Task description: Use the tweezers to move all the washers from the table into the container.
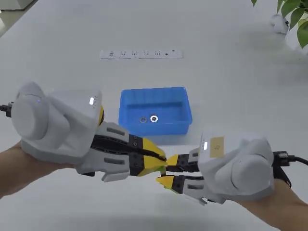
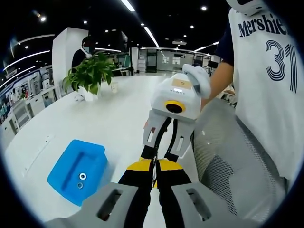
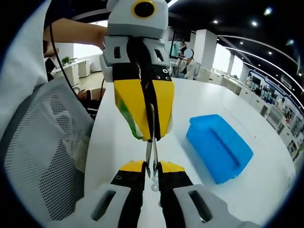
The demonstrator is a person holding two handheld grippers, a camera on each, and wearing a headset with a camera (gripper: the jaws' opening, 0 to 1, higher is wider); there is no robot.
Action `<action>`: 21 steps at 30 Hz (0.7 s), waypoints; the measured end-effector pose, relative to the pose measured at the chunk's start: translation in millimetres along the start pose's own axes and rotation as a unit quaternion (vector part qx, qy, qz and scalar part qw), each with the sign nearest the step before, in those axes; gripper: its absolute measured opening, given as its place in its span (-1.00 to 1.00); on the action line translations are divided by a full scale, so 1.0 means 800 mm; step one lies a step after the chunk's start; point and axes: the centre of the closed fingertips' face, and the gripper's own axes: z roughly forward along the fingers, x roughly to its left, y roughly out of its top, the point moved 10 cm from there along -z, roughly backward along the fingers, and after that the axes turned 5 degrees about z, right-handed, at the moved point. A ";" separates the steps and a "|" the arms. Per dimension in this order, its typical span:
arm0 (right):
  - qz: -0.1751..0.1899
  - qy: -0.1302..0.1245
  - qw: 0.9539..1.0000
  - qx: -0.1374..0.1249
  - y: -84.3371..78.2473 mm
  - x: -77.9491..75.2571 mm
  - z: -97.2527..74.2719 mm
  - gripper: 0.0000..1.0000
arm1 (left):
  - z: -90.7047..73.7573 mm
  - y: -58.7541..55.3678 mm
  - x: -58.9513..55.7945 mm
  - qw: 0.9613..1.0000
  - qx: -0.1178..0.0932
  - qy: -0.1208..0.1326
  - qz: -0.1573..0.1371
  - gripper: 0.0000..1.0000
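Observation:
My left gripper [image 1: 162, 162] and right gripper [image 1: 167, 169] meet tip to tip near the table's front edge. In the right gripper view, thin metal tweezers [image 3: 151, 154] come out of the left gripper's [image 3: 152, 135] shut yellow jaws. Their points run down between my right gripper's [image 3: 152, 168] jaws, which are closed narrowly on them. The left gripper [image 2: 154, 167] is shut, facing the right gripper [image 2: 159, 154]. Just beyond the grippers stands the blue container [image 1: 154, 129], with a bright washer [image 1: 153, 118] and a duller washer [image 1: 143, 120] inside.
A white power strip [image 1: 141, 54] lies behind the container. A potted plant [image 1: 293, 14] stands at the far right corner. A mesh chair [image 2: 228, 161] and the person's jersey [image 2: 266, 71] are close behind the grippers.

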 end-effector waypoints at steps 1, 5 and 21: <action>0.001 0.000 1.000 0.001 -0.001 0.000 0.001 -0.77 | 0.001 -0.002 0.001 1.000 0.002 0.001 0.001 -0.87; 0.007 -0.001 1.000 0.000 -0.002 -0.003 0.004 -0.77 | 0.003 -0.004 0.003 1.000 0.001 0.004 0.002 -0.87; 0.019 0.003 1.000 0.009 -0.016 -0.010 0.016 -0.77 | 0.013 -0.023 0.013 1.000 0.001 0.006 -0.015 -0.88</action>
